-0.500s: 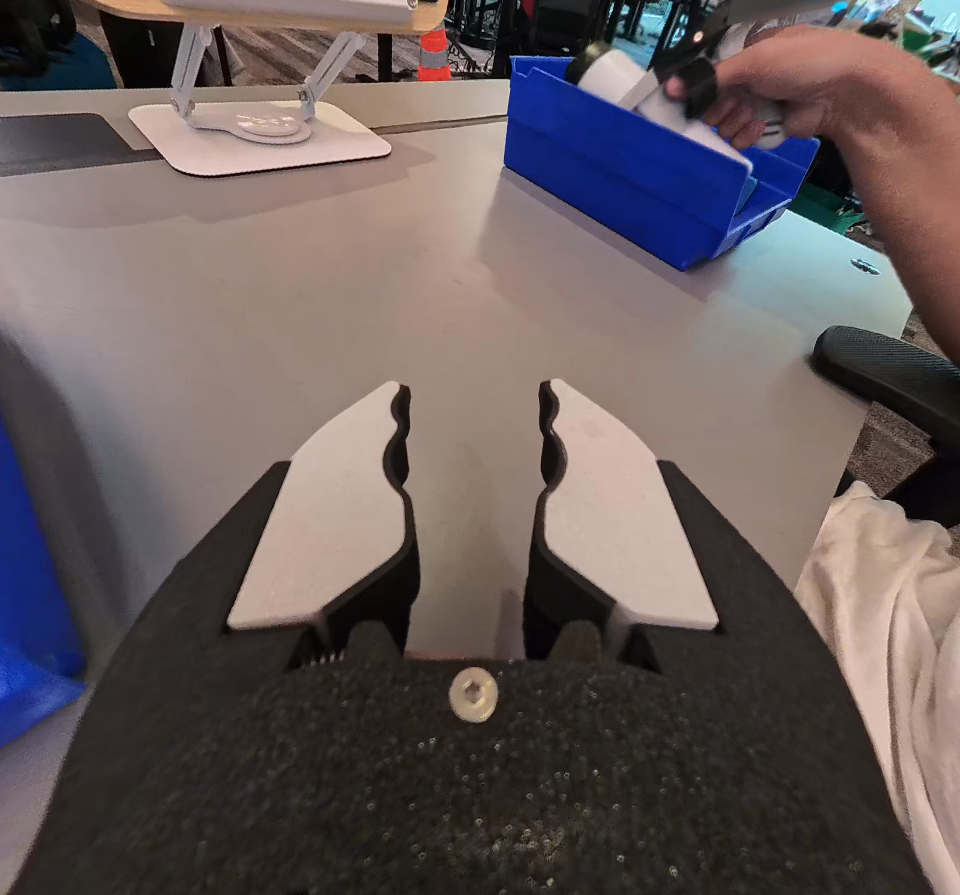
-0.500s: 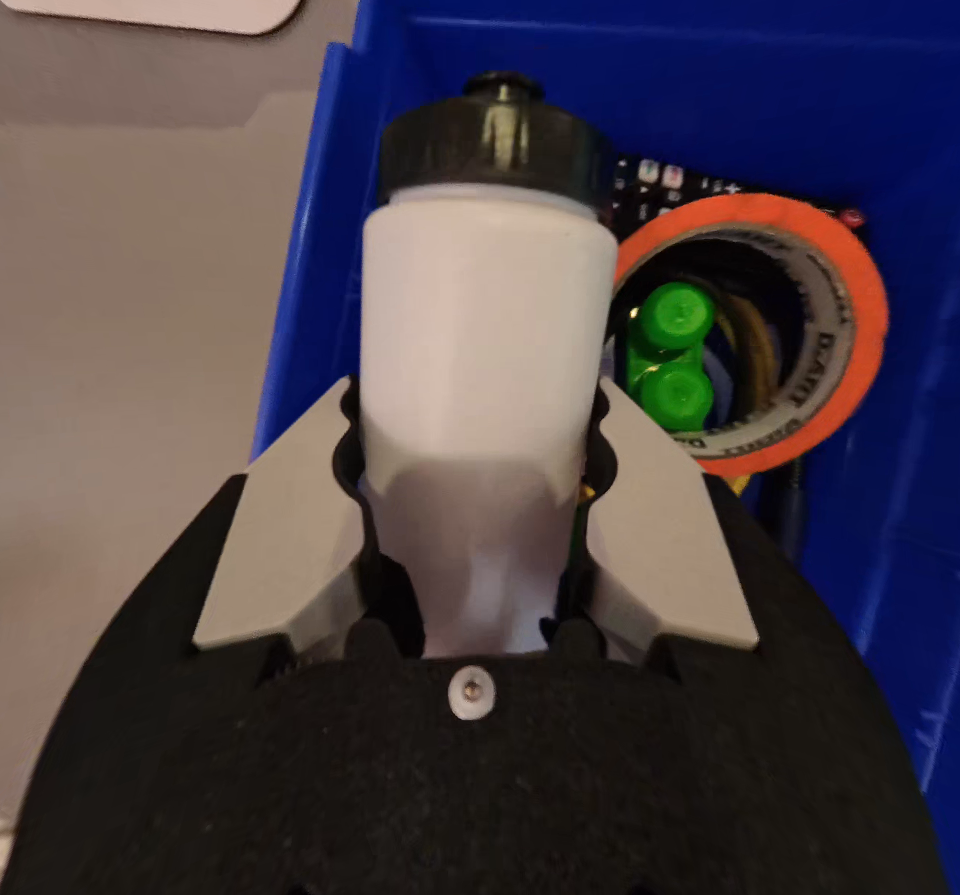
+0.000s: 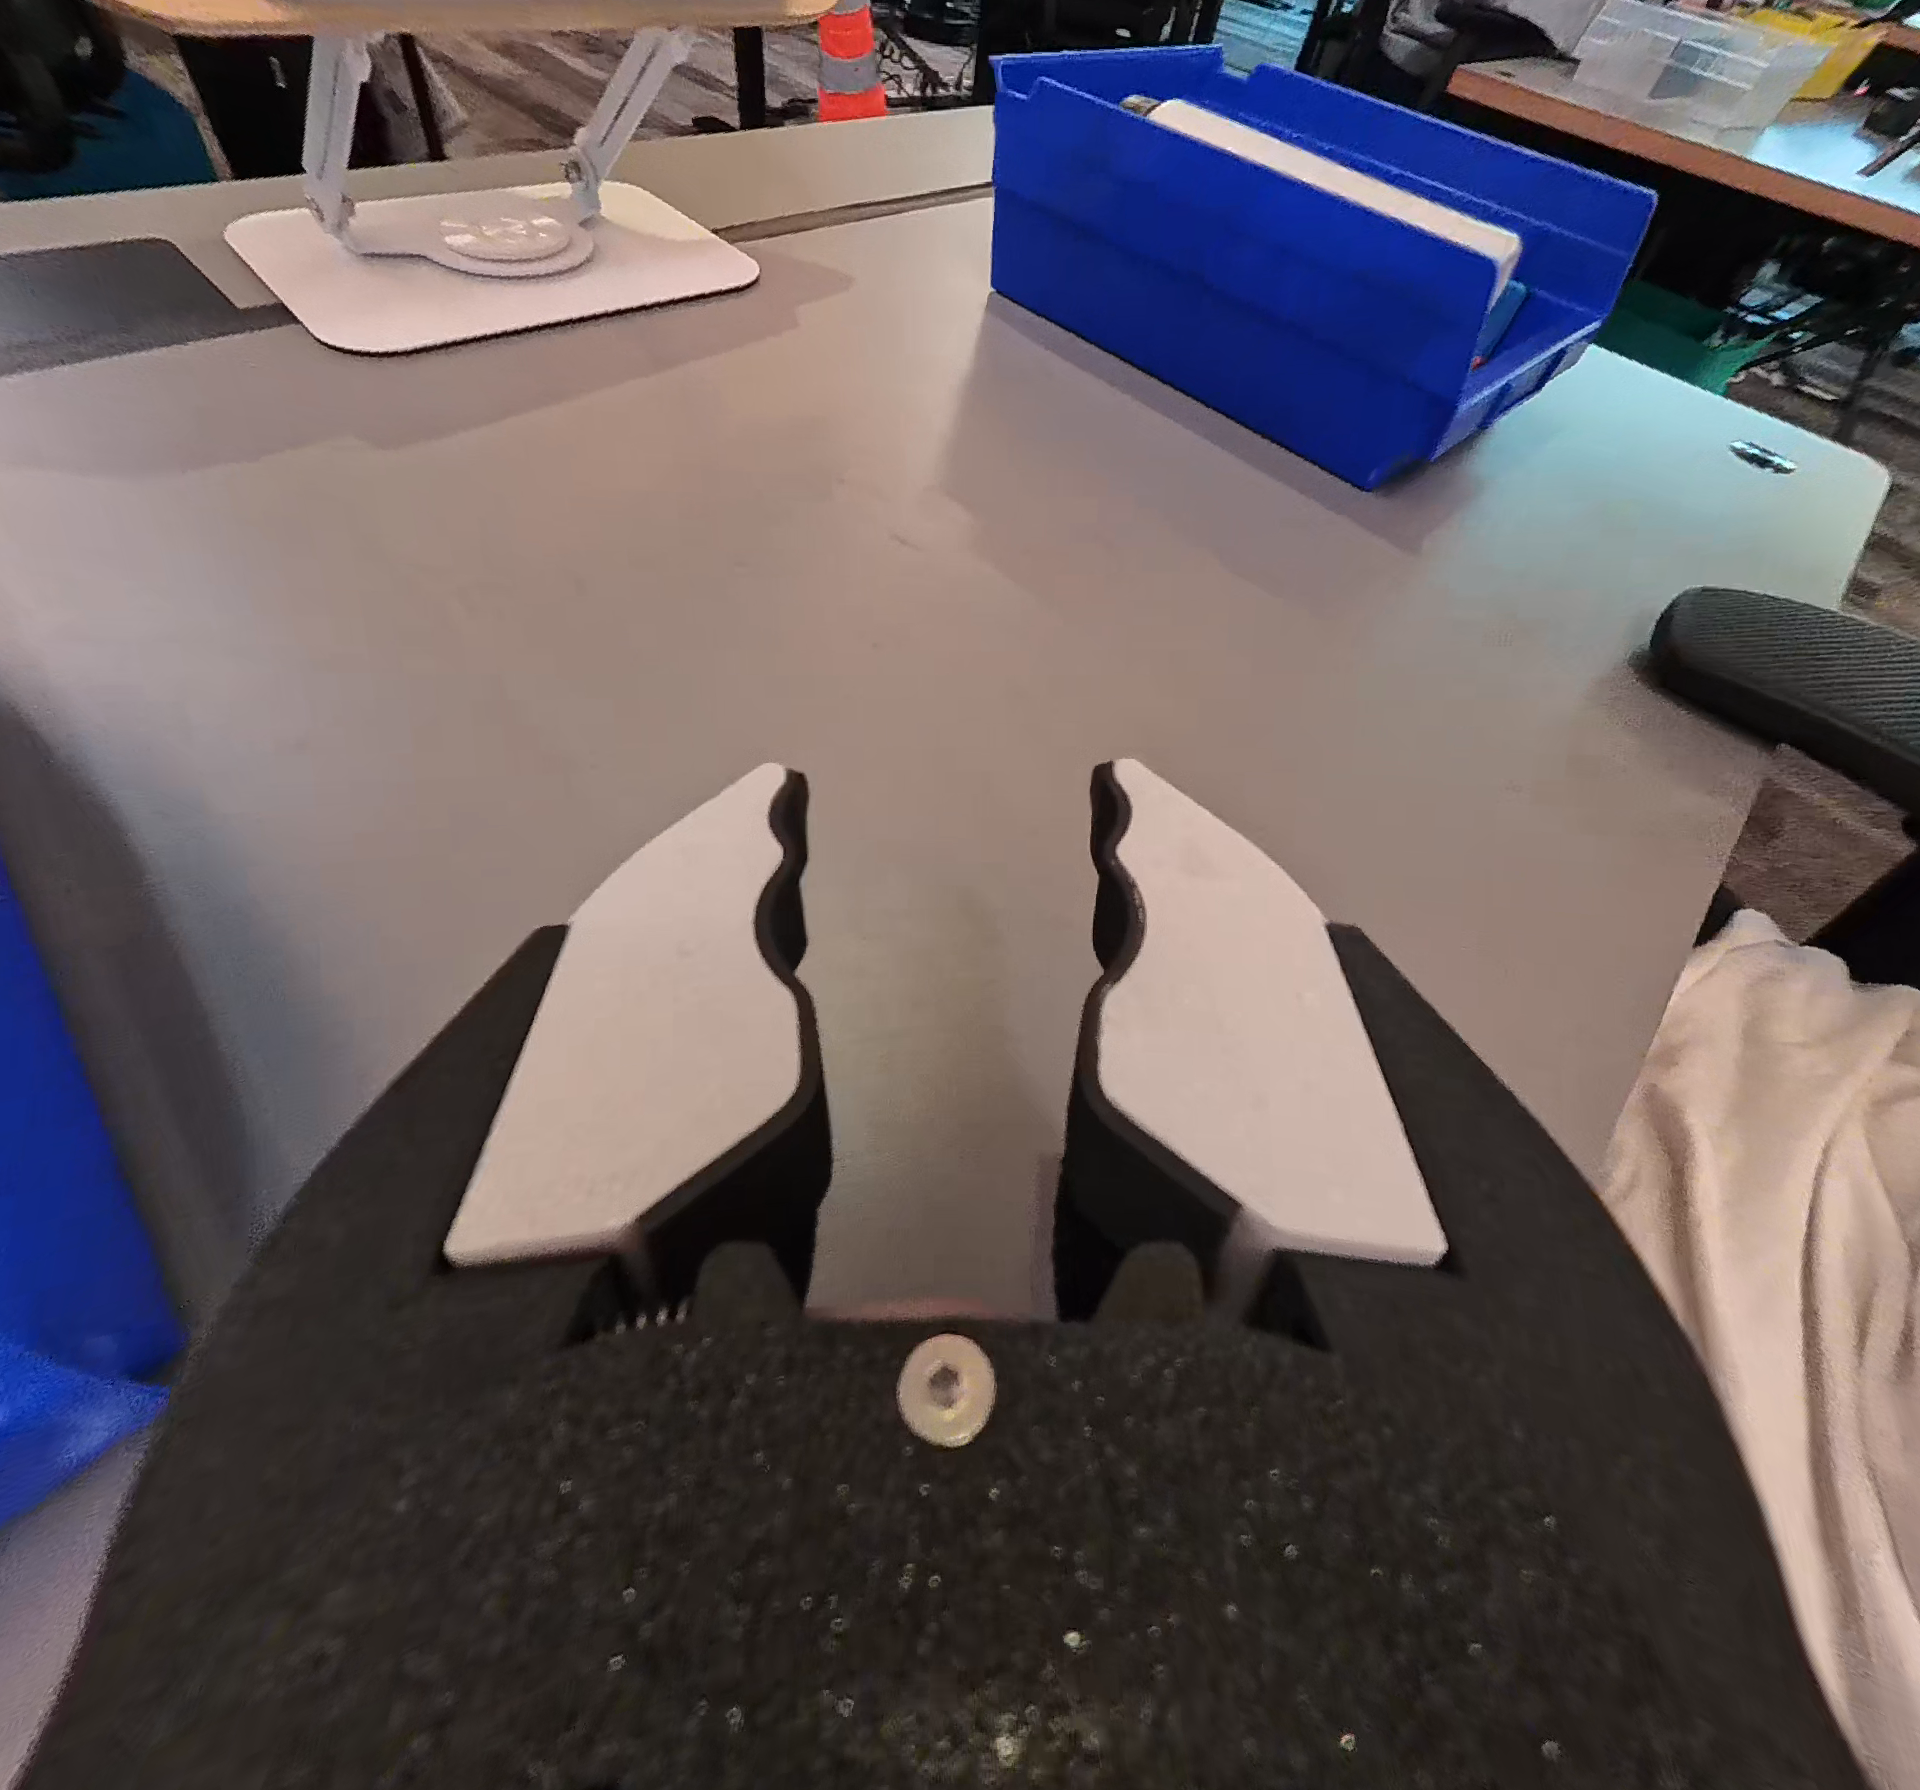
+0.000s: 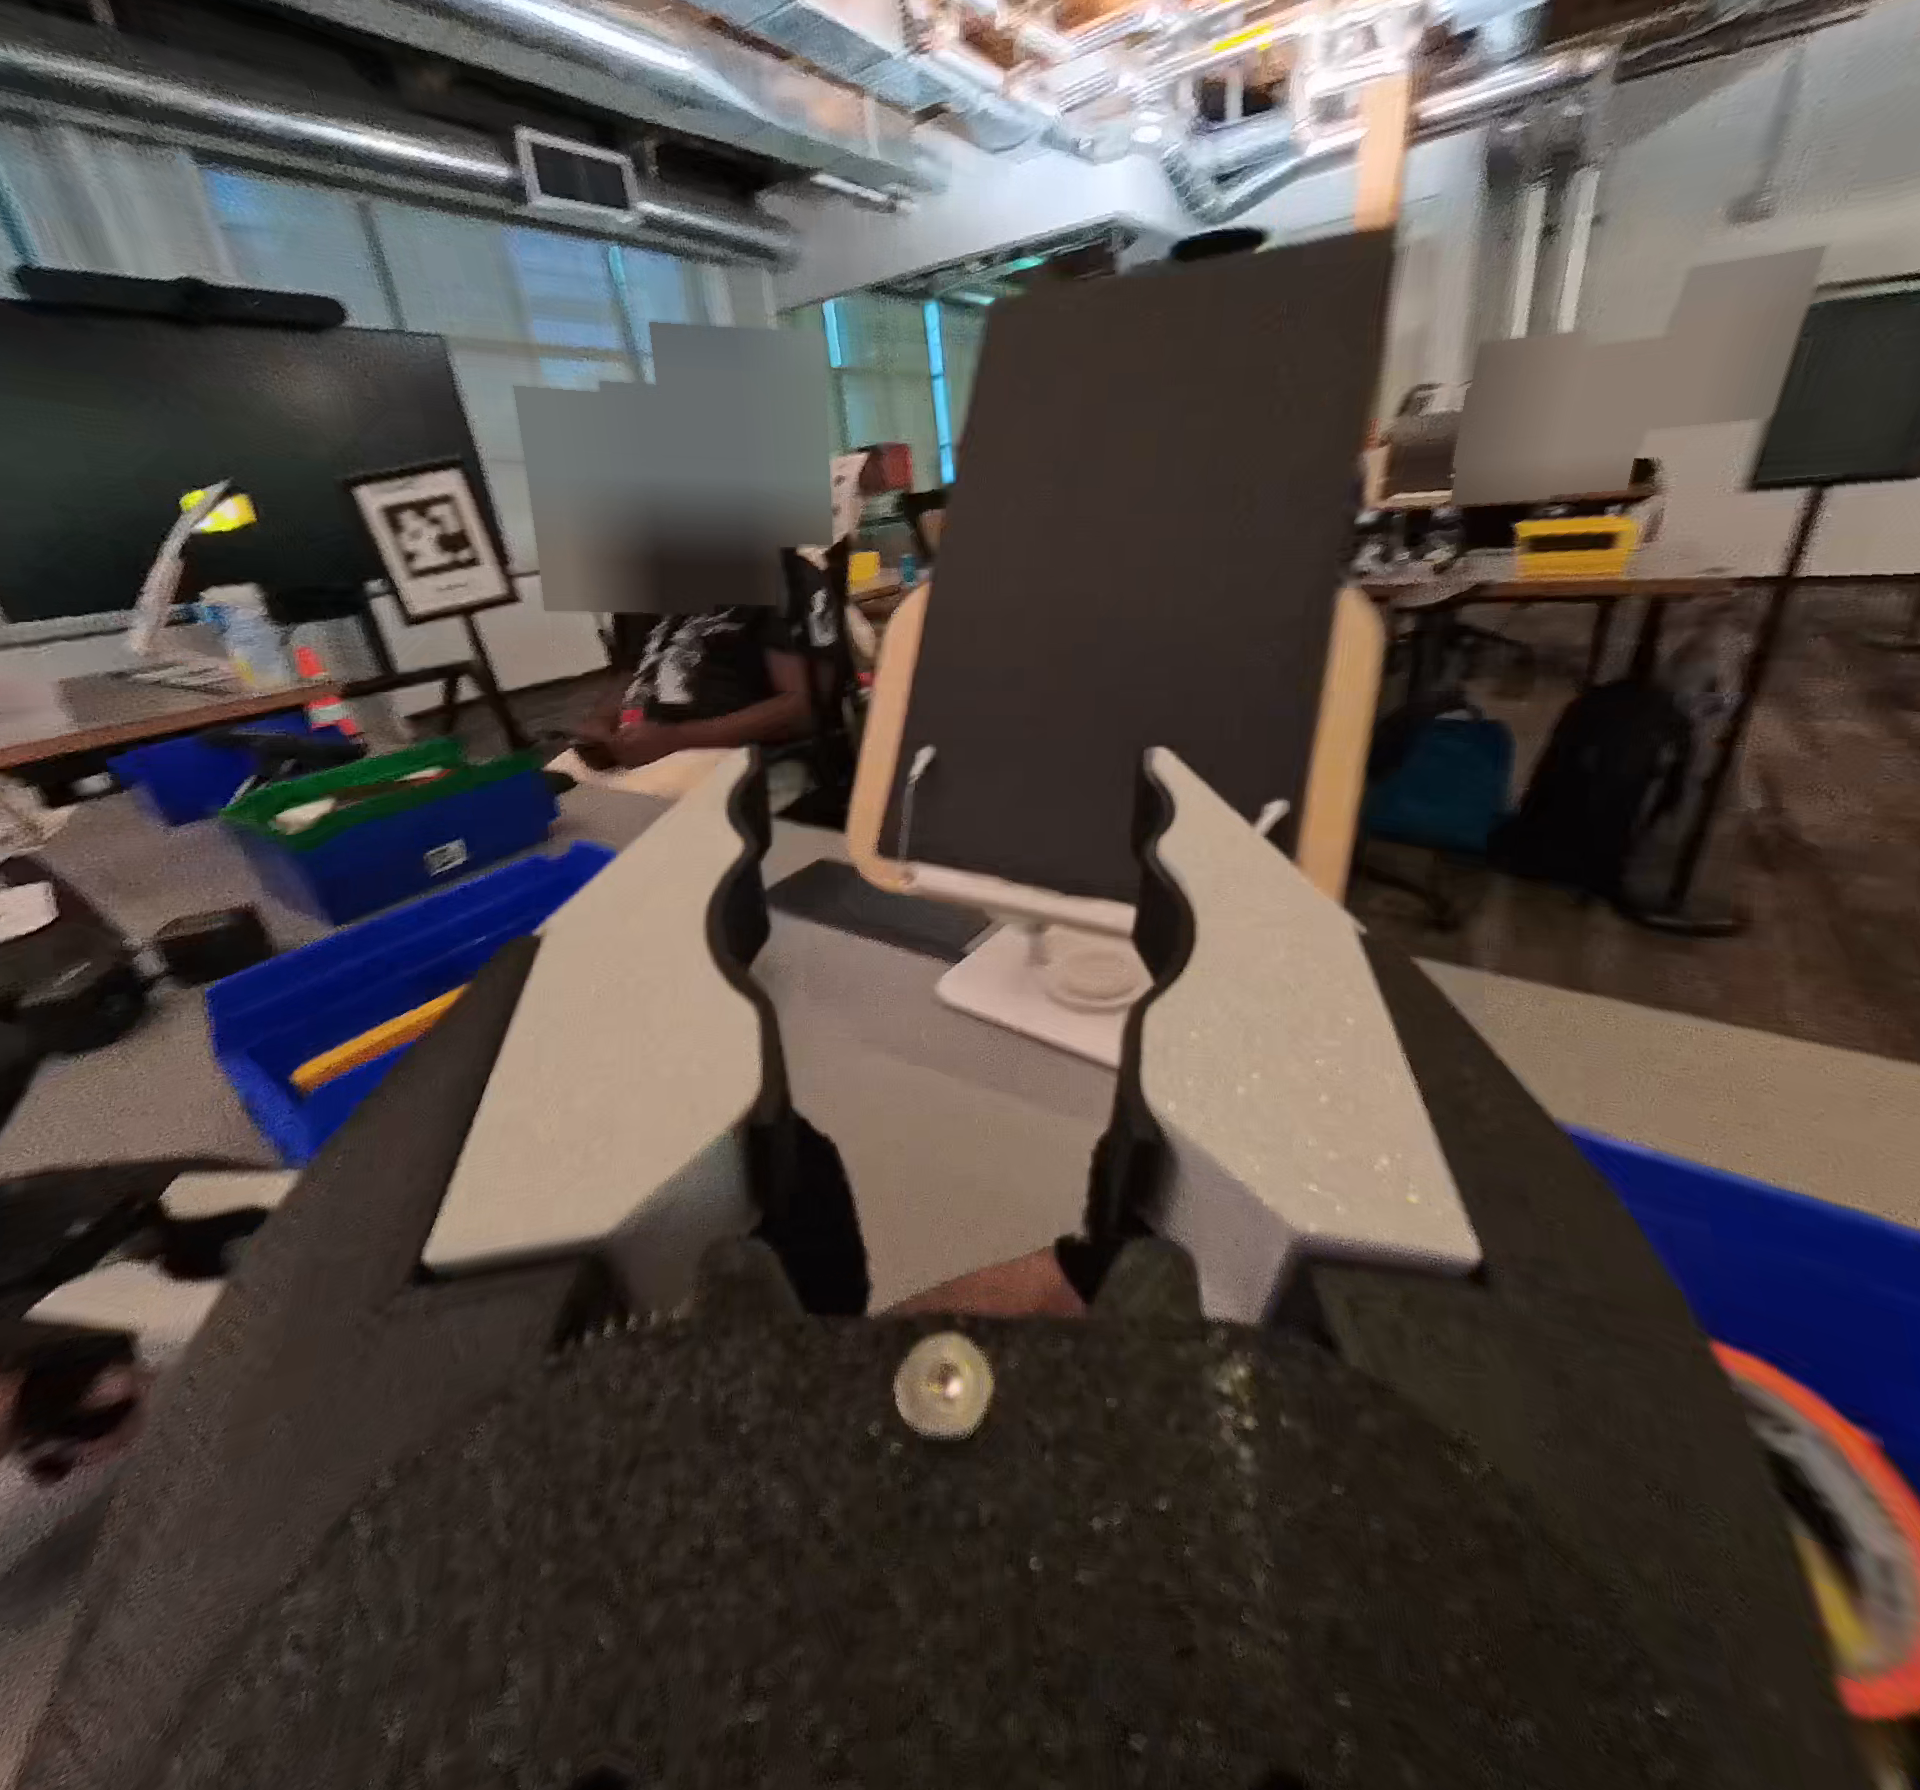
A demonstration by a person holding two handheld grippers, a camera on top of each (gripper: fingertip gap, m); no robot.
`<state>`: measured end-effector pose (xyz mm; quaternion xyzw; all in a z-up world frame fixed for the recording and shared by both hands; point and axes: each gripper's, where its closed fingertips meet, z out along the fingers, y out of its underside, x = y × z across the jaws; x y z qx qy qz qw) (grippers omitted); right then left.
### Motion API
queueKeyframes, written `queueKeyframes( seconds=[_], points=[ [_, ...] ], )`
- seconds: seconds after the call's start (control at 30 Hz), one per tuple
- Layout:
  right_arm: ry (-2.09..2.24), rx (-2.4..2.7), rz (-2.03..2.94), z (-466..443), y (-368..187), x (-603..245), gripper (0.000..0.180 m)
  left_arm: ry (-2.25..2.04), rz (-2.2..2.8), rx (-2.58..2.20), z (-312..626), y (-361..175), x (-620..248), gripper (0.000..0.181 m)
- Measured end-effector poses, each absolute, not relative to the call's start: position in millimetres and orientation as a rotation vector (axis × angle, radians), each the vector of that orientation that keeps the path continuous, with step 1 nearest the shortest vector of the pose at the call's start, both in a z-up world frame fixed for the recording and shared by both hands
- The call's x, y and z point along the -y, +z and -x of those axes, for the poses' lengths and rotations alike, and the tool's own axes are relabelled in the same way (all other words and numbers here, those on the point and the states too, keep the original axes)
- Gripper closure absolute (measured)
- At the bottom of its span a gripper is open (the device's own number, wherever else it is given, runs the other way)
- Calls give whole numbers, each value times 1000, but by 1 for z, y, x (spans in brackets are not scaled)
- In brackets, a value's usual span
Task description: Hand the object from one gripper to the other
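The white bottle point(image 3: 1320, 171) with a dark cap lies on its side in the blue bin point(image 3: 1247, 327) at the table's far right. No gripper touches it. My left gripper point(image 3: 948, 774) is open and empty, held low over the grey table point(image 3: 520, 545), well short of the bin. My right gripper point(image 4: 951, 764) is open and empty, tilted up towards the room. The same bin's rim point(image 4: 1745, 1262) shows below it at lower right, with an orange tape roll point(image 4: 1860, 1553) inside. The bottle is hidden in the right wrist view.
A white stand point(image 3: 488, 254) holding a dark board point(image 4: 1143, 545) is at the table's far side. A second blue bin point(image 4: 343, 992) sits to the left. A black chair armrest point(image 3: 1787, 691) and white cloth point(image 3: 1787, 1221) are at the right edge. A person point(image 4: 717, 680) sits behind. There is about 40 cm between the tips of the two grippers.
My right gripper has opened and let go of the white bottle, which now lies in the blue bin. It has lifted away and tilted up. My left gripper has stayed put.
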<state>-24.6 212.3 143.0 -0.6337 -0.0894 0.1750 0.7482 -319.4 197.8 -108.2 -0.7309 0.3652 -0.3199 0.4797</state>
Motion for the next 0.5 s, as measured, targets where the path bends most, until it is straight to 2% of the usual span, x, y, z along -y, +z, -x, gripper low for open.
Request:
queueKeyframes(
  seconds=[0.13, 0.2, 0.23, 0.3, 0.37, 0.5],
  points=[
    [577, 478, 1622, 139, -8, -200, 108, -713, 1752, -877, 323, -101, -200, 129],
    [506, 440, 1674, 151, -68, -196, 110, -687, 1748, -872, 323, -99, -200, 129],
    [510, 414, 1694, 156, -83, -194, 116, -678, 1756, -879, 323, -100, -199, 130],
    [521, 525, 1724, 174, -96, -189, 116, -669, 1770, -910, 319, -101, -195, 133],
    [363, 559, 1712, 166, -103, -200, 118, -636, 1760, -936, 318, -101, -193, 134],
    [378, 518, 1681, 159, -95, -203, 120, -541, 1760, -952, 320, -102, -196, 135]
  ],
)
